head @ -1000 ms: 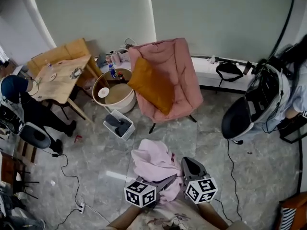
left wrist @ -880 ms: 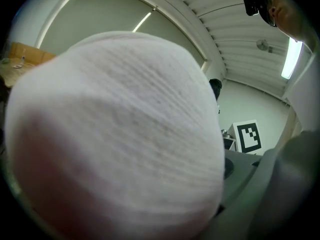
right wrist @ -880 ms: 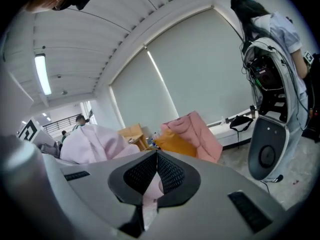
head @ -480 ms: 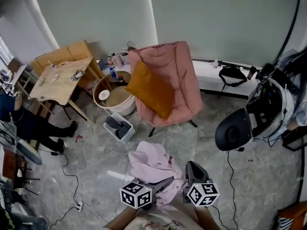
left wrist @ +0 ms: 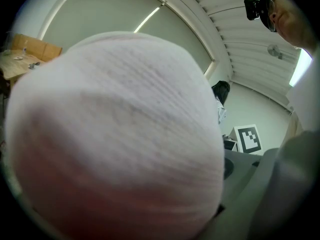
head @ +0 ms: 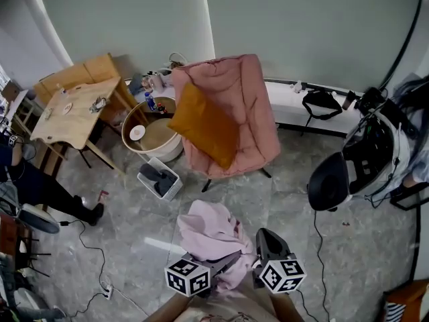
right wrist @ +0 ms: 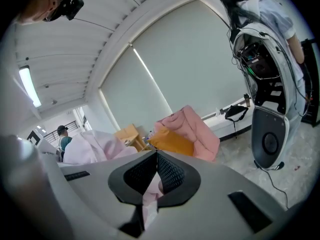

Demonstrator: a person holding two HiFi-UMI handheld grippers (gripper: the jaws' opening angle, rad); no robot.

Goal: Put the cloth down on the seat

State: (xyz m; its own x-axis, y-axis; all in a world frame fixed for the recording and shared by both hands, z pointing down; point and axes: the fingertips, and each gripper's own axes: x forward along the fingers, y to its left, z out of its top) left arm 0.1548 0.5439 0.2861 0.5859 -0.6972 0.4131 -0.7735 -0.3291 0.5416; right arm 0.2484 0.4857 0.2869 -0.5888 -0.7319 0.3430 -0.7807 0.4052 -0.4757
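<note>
A pale pink cloth (head: 209, 232) is bunched up above the floor, between me and the seat. My right gripper (head: 261, 237) is shut on its right side, and a fold of the cloth (right wrist: 149, 202) shows pinched between the closed jaws (right wrist: 156, 156). My left gripper (head: 230, 256) reaches into the cloth from below left, shut on it. In the left gripper view the cloth (left wrist: 115, 134) bulges across nearly everything and hides the jaws. The pink padded chair (head: 231, 109) stands ahead with an orange cushion (head: 204, 125) leaning on its seat.
A white bin (head: 159, 178) and a round tub (head: 155, 131) stand left of the chair, with a wooden table (head: 75, 109) beyond. A black-and-white pod chair (head: 355, 158) is at the right. Cables (head: 94, 247) trail over the floor at left, by a person (head: 30, 183).
Both grippers keep their hold on the cloth and have sunk slightly in the head view. The person at the left has shifted towards the frame edge.
</note>
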